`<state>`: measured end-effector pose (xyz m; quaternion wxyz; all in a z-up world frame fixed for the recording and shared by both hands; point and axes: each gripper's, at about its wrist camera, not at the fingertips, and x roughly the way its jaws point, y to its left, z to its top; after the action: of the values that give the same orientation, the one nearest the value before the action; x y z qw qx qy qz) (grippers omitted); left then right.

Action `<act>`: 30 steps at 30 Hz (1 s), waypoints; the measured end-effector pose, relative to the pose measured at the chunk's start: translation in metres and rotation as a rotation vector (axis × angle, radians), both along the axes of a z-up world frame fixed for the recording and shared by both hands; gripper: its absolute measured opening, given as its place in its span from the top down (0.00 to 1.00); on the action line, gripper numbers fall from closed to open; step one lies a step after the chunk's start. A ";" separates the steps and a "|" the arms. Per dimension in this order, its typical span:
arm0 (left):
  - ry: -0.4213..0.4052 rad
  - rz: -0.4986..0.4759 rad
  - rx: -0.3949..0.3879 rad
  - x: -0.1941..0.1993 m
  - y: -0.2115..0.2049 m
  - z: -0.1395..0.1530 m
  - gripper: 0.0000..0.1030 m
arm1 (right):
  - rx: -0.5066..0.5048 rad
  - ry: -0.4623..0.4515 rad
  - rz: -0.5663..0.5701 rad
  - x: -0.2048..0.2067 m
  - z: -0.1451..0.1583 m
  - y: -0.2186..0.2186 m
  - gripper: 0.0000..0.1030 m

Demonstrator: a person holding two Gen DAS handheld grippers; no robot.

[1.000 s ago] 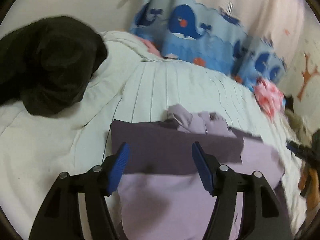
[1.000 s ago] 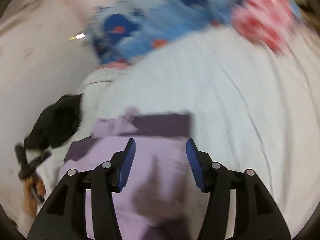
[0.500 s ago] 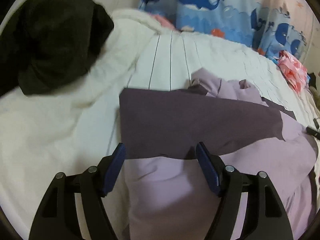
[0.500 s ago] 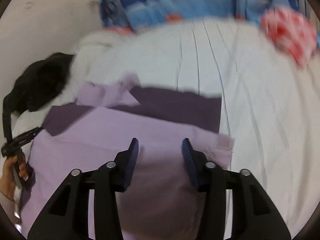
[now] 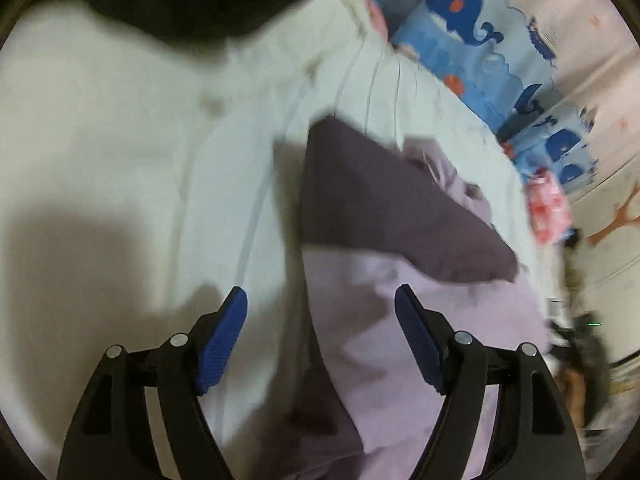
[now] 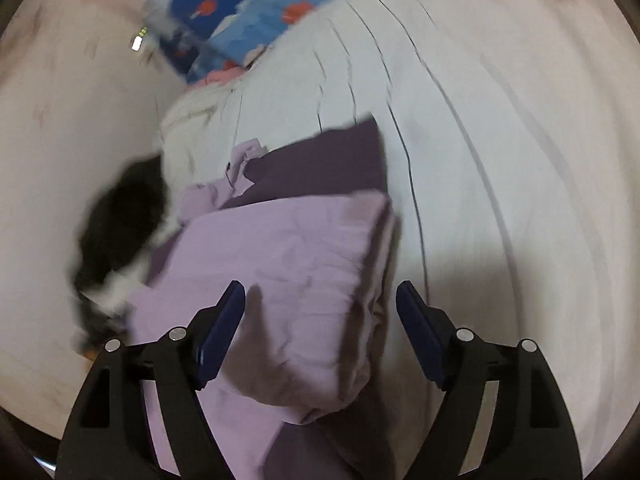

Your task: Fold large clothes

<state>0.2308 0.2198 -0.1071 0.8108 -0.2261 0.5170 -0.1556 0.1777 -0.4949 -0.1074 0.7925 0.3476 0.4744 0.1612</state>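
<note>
Grippers of yours both tip down over the bed, the left gripper (image 5: 320, 340) and right gripper (image 6: 320, 336) just opened wide and gripping nothing, the purple garment (image 6: 304, 256) low in frame, white bedding (image 6: 500, 168) beside it.

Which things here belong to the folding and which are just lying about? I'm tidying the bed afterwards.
Part of the job:
- purple garment
- left tongs, open
- right tongs, open

Just lying about:
- black garment
- whale-print fabric
- pink-red bundle
- white quilt underneath
</note>
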 end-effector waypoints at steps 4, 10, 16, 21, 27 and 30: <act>0.026 -0.097 -0.085 -0.002 -0.024 -0.026 0.22 | 0.140 0.047 0.061 0.008 -0.025 0.000 0.24; -0.015 -0.108 -0.138 -0.012 -0.051 -0.027 0.43 | 0.080 -0.032 0.086 0.014 -0.019 0.017 0.67; -0.086 -0.077 -0.215 -0.037 -0.069 0.032 0.63 | 0.116 -0.194 0.047 -0.011 0.051 0.003 0.79; -0.164 -0.079 -0.324 -0.055 -0.114 0.083 0.63 | 0.124 -0.342 -0.018 -0.026 0.147 -0.047 0.83; -0.169 -0.026 -0.210 -0.032 -0.139 0.074 0.63 | 0.045 -0.238 0.069 -0.027 0.137 -0.060 0.67; -0.084 0.008 -0.071 -0.016 -0.099 0.043 0.63 | -0.004 -0.106 0.133 -0.024 0.071 -0.028 0.48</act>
<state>0.2153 0.1205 -0.0639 0.8238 -0.2500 0.4759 -0.1798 0.1541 -0.5233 -0.0367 0.8047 0.3049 0.4542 0.2308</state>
